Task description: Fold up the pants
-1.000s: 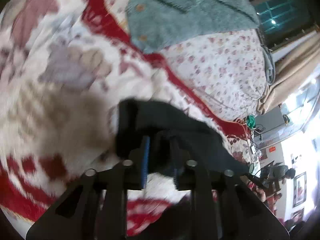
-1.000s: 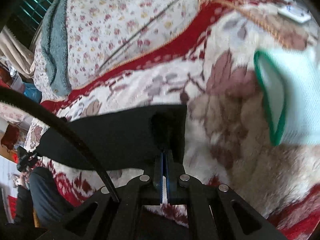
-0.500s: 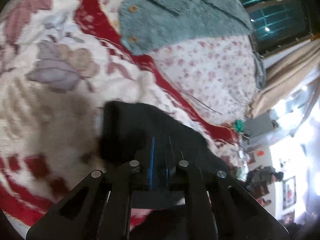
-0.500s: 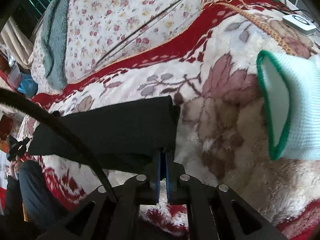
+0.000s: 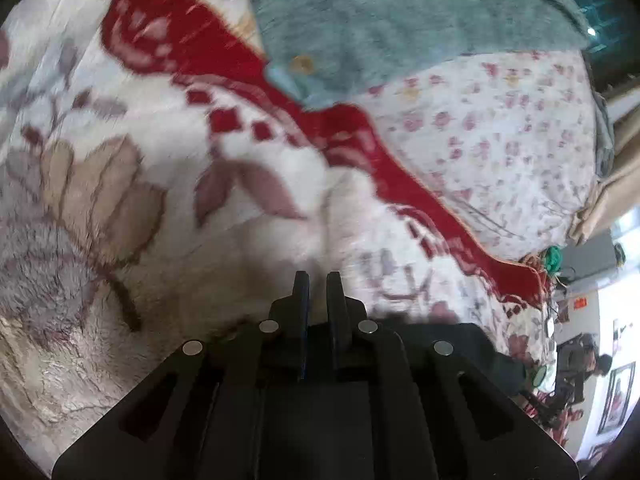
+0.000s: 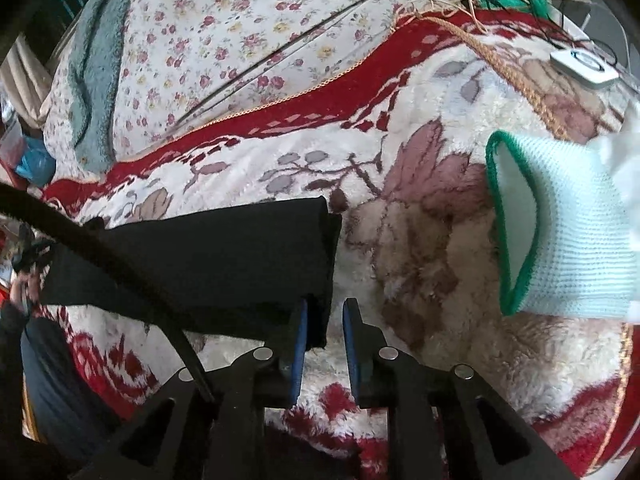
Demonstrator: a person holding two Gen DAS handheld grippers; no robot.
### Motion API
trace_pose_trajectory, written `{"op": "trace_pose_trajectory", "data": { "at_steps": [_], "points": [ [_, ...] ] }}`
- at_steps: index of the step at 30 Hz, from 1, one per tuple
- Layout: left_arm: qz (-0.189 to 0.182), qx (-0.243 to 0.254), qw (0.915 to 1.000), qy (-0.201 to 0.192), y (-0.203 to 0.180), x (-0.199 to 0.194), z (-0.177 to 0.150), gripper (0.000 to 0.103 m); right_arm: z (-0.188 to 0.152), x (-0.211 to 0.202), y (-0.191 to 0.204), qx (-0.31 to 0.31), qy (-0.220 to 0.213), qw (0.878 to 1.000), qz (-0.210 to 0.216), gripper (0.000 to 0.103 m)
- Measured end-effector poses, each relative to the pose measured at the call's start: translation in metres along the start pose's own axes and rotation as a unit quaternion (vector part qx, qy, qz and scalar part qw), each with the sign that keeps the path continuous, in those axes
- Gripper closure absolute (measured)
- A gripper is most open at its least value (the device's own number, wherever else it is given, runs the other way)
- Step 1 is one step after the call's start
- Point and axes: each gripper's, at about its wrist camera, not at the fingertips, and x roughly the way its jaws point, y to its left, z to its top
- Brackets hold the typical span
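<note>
The black pants (image 6: 200, 264) lie folded into a long strip on the plush flowered blanket (image 6: 420, 264). My right gripper (image 6: 327, 302) stands over their near right corner with its jaws opening. The corner sits between the blue pads (image 6: 299, 344), beside the left one, and the right pad is clear of it. In the left wrist view my left gripper (image 5: 318, 276) is shut with nothing between its fingers, out over bare blanket (image 5: 120, 184). Only a dark edge of the pants (image 5: 472, 340) shows behind its right side.
A teal fleece garment with buttons (image 5: 380, 32) lies on a floral sheet (image 5: 500, 140) beyond the blanket's red border. A white knit glove with a green cuff (image 6: 560, 232) is at the right. A black cable (image 6: 120, 268) crosses the pants. A white device (image 6: 584, 66) lies far right.
My left gripper has let go of the pants and moved forward past them over bare blanket. The right gripper's pads have come apart at the pants' corner.
</note>
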Motion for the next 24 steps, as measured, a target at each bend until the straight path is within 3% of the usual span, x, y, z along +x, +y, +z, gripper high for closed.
{"op": "trace_pose_trajectory", "data": {
  "at_steps": [2, 5, 9, 11, 12, 15, 21, 24],
  "points": [
    [-0.049, 0.013, 0.9987, -0.004, -0.014, -0.018, -0.011, 0.097, -0.001, -0.005, 0.003, -0.013, 0.000, 1.000, -0.010, 0.086],
    [-0.103, 0.081, 0.9909, 0.031, -0.045, -0.042, -0.040, 0.097, 0.000, -0.010, 0.009, -0.029, -0.003, 0.999, -0.022, 0.083],
    [-0.049, 0.117, 0.9839, 0.125, -0.054, -0.012, -0.063, 0.097, 0.007, -0.012, 0.015, -0.035, -0.009, 0.999, -0.029, 0.082],
    [-0.004, 0.104, 0.9829, 0.152, -0.044, 0.016, -0.060, 0.098, 0.012, -0.013, 0.018, -0.032, -0.016, 0.999, -0.039, 0.076],
    [0.002, 0.091, 0.9831, 0.159, -0.037, 0.032, -0.056, 0.101, 0.013, -0.014, 0.020, -0.030, -0.020, 0.998, -0.042, 0.074],
    [-0.005, 0.062, 0.9886, 0.137, -0.038, 0.043, -0.038, 0.101, 0.015, -0.024, 0.022, -0.022, -0.035, 0.998, -0.053, 0.070],
    [0.061, 0.078, 0.9873, 0.124, -0.064, 0.061, -0.019, 0.101, 0.015, -0.046, 0.015, 0.011, -0.052, 0.998, -0.023, 0.067],
    [0.081, 0.084, 0.9882, 0.099, -0.076, 0.049, -0.021, 0.101, 0.013, -0.051, 0.013, 0.017, -0.049, 0.998, -0.022, 0.066]
  ]
}}
